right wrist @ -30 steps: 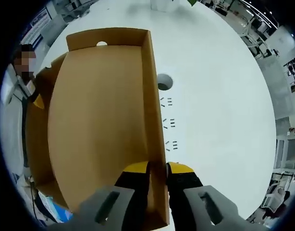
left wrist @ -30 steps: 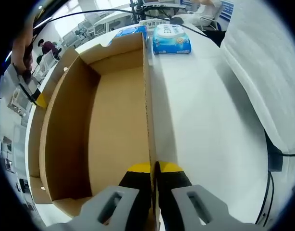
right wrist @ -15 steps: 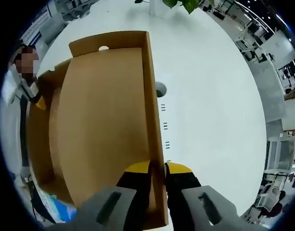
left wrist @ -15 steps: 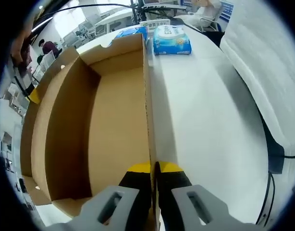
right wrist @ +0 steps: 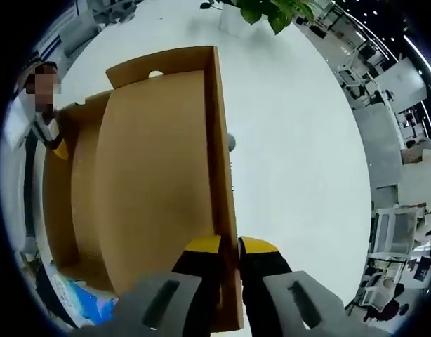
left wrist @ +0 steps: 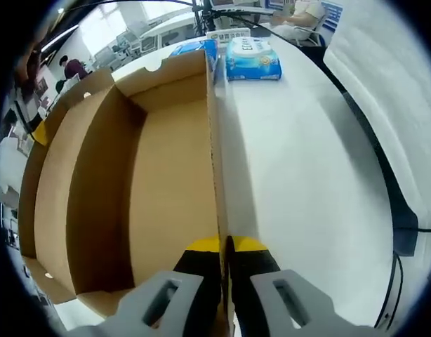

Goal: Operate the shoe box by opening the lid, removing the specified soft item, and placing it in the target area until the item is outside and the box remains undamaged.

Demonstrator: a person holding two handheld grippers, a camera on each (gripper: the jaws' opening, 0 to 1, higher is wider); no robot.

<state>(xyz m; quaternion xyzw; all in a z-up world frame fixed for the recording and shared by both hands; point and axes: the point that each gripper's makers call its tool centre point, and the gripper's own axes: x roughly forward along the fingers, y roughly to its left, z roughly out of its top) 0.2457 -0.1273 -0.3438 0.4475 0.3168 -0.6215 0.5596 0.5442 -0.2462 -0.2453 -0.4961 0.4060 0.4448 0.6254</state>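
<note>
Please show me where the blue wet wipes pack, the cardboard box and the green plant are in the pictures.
wet wipes pack [left wrist: 253, 57]: left gripper view, on its top face.
cardboard box [left wrist: 170, 189]: left gripper view, on its bare inside floor.
green plant [right wrist: 266, 10]: right gripper view, on its leaves at the top.

Plain brown corrugated cardboard for the shoe box [left wrist: 166, 175], matt and unprinted, slightly fibrous along the cut wall edge toward 12 o'clock; same dull kraft finish on the lid [right wrist: 152, 189]. Smooth white surface [left wrist: 307, 175], faintly glossy with soft reflections, and at 12 o'clock a shiny blue plastic-film wipes pack [left wrist: 253, 57]. Matt black rubbery-looking fingers [left wrist: 201, 263] with glossy yellow tips, grey moulded plastic behind them.
</note>
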